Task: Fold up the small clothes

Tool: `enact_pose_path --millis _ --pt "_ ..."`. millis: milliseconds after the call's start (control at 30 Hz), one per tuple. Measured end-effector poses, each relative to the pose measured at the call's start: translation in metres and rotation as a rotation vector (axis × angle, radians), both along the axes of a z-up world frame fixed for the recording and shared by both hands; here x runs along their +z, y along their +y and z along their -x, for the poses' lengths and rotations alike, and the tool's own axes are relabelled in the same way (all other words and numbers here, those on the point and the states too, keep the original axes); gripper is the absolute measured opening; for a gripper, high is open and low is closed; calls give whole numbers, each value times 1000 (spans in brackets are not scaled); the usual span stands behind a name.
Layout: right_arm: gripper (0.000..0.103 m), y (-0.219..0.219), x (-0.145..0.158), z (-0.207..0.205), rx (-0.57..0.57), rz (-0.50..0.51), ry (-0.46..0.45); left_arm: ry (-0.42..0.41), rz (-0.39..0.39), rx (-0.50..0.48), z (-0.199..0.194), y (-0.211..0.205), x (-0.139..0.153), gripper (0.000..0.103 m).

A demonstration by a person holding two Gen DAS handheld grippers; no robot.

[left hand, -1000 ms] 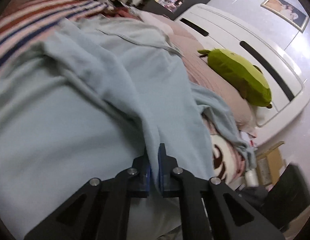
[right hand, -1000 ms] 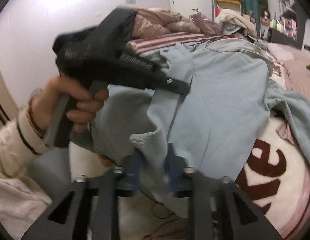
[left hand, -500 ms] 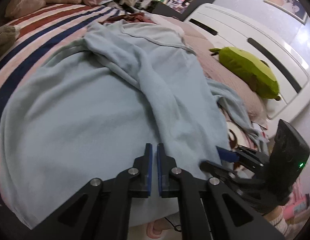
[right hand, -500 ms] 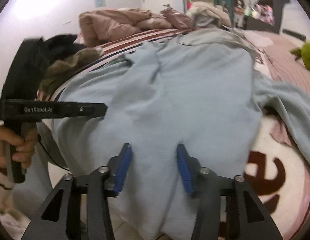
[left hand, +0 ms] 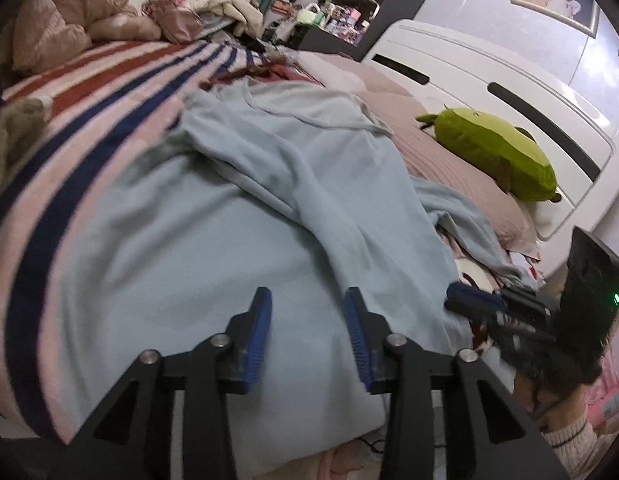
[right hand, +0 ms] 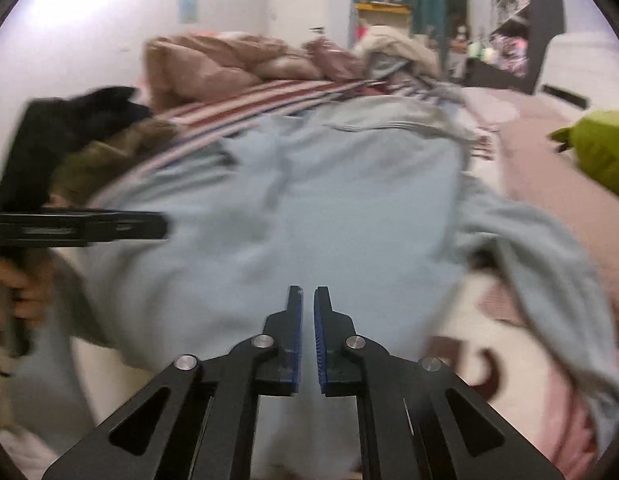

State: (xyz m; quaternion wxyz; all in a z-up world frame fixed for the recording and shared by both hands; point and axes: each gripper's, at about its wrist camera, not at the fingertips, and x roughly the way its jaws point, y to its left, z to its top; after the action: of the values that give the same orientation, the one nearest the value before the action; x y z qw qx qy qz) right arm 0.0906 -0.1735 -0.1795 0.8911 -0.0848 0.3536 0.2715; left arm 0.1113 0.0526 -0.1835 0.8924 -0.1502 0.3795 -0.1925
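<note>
A light blue sweatshirt lies spread over the bed, one sleeve folded slantwise across its body and the other trailing off to the right. My left gripper hovers just above the near hem; its jaws are opening and no cloth is between them. In the right wrist view the sweatshirt fills the middle. My right gripper hangs over its near edge with jaws closing to a thin gap and nothing between the pads. Each gripper shows in the other's view: the right gripper at the right, the left gripper at the left.
A green plush toy rests on pink bedding by the white headboard. A striped blanket lies under the sweatshirt. Crumpled bedding is heaped at the back. Dark and olive clothes sit at the left. A hand grips the left handle.
My left gripper let go of the sleeve fold, drew back and opened. My right gripper released the hem and its jaws came nearly together. The sweatshirt now lies flatter.
</note>
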Motion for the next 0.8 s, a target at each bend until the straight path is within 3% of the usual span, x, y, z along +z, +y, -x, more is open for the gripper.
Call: enact_pose_path --millis 67,200,300,333,367,400,433,567,800 --pt "49 17 -4 3 34 -19 5 -19 -15 27 2 9 5 44" --pt "63 55 -24 2 80 13 40 -37 -30 63 8 23 10 47" --pt "66 78 -43 6 84 175 -35 -46 -22 82 14 35 11 47" --pt "61 79 -41 7 82 177 -46 -46 -25 85 15 37 11 48" --pt "42 77 -38 5 71 162 -38 -47 -29 89 16 40 10 48" --pt "30 71 -33 1 55 134 -21 -47 -30 91 17 41 10 48" --pt "8 65 -28 -3 36 113 -9 -46 -28 93 18 43 9 48" --pt "2 37 -10 -14 -70 129 -60 -37 -14 98 16 46 7 48" --pt "2 -33 -9 -57 -305 178 -2 -37 -30 88 13 40 9 48"
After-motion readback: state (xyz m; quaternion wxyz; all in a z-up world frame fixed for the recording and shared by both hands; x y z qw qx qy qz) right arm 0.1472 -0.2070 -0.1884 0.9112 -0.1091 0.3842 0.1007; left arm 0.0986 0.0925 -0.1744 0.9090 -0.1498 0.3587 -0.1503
